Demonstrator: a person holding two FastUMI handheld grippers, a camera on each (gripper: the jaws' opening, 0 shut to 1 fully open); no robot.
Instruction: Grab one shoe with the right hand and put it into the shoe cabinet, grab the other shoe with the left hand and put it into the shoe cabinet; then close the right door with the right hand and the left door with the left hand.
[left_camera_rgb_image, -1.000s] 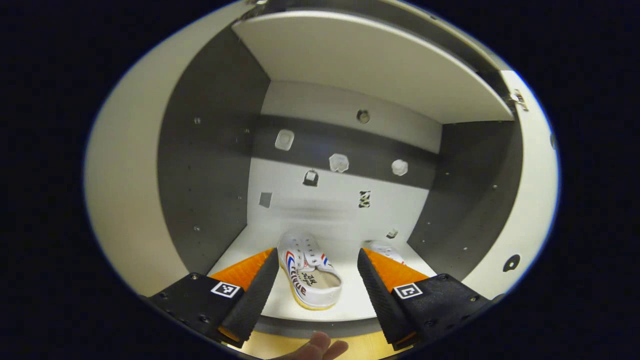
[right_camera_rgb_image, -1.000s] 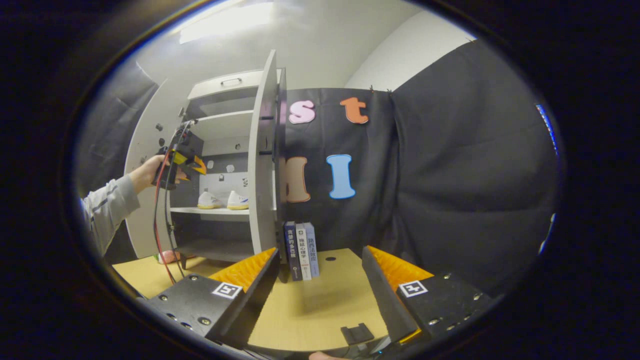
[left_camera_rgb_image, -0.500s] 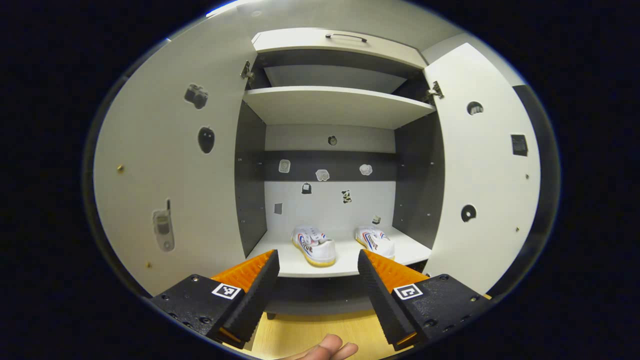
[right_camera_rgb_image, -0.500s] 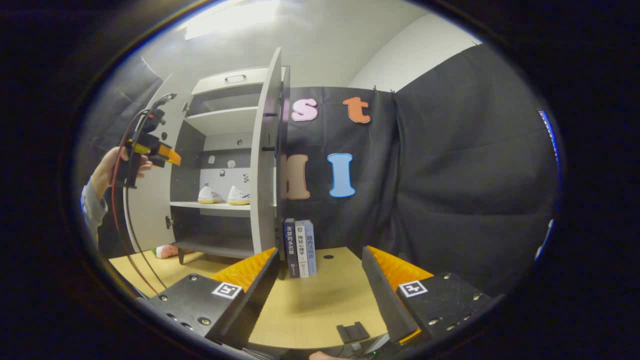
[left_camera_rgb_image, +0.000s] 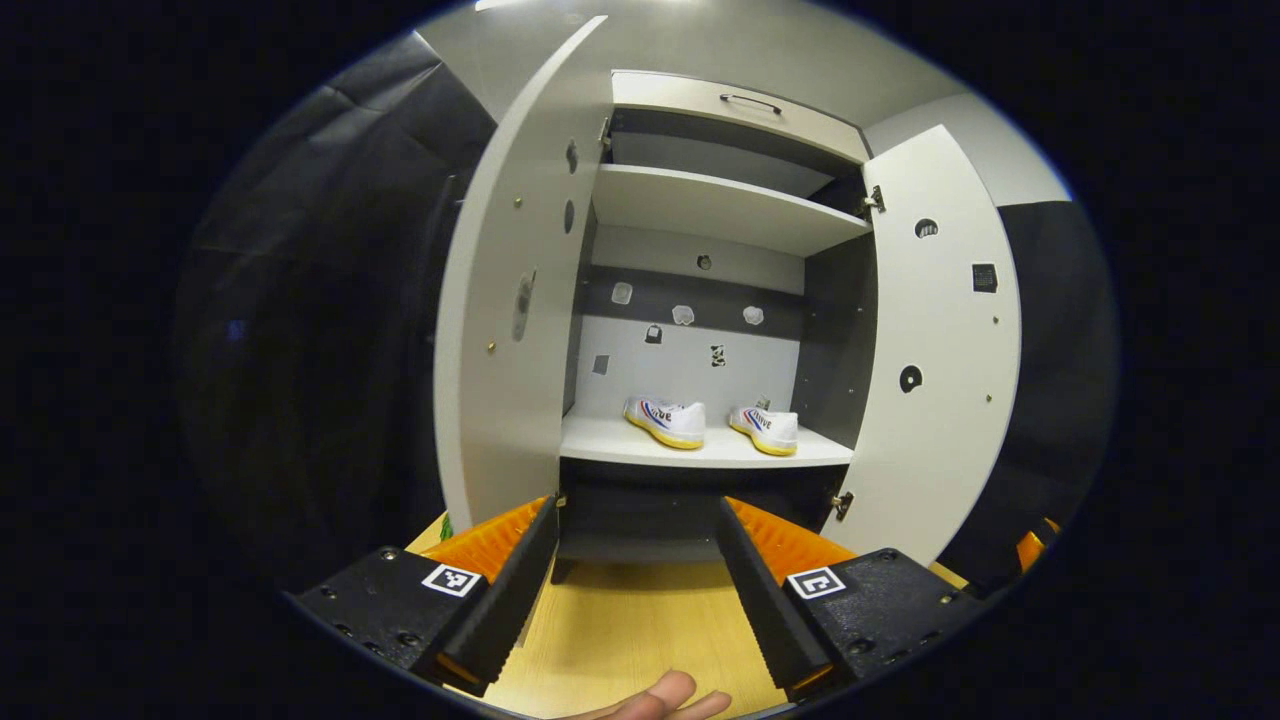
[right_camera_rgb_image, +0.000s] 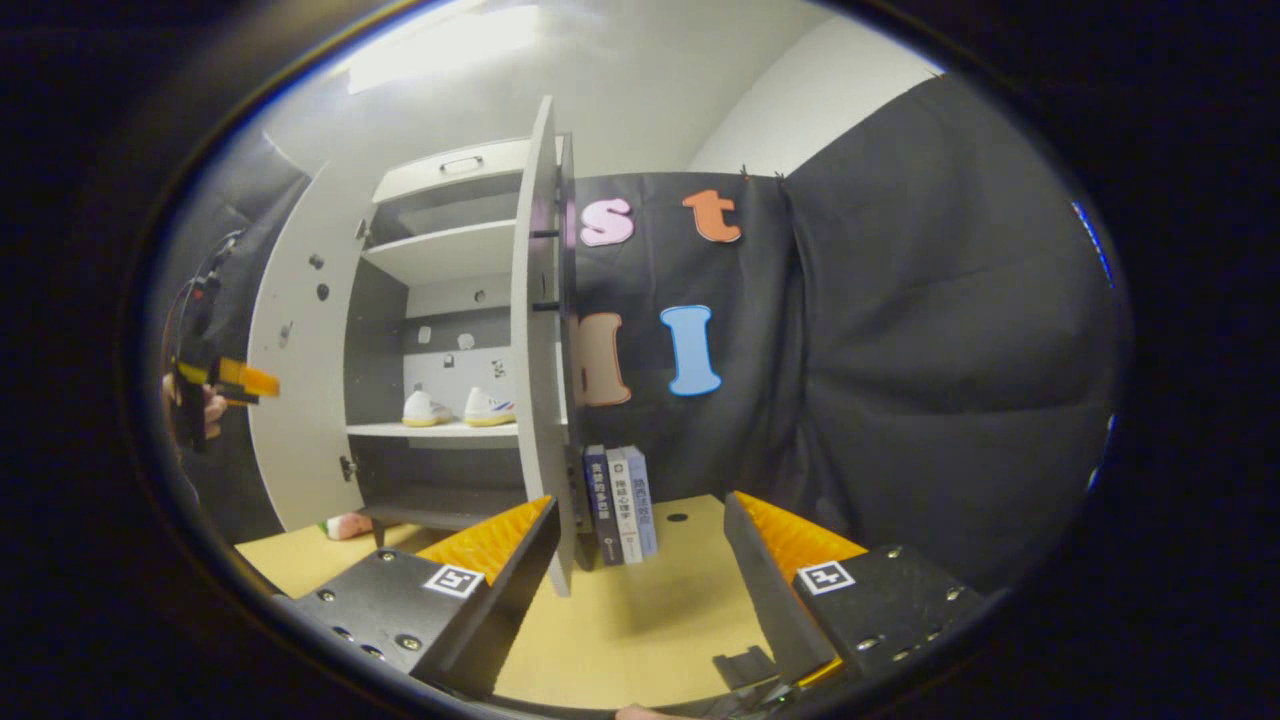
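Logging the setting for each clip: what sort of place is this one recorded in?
Most likely a staged recording booth, not a real home: a white shoe cabinet stands with both doors open and two shoes on a shelf, black cloth hangs as a wall, and a few books stand on a wooden tabletop.

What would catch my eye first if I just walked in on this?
Probably the pair of white shoes standing side by side on the middle shelf of the tall shoe cabinet, with both doors swung wide open. In the left gripper view the left hand-held gripper hangs open and empty before the cabinet. In the right gripper view the right hand-held gripper is open too, over the wooden table beside some upright books.
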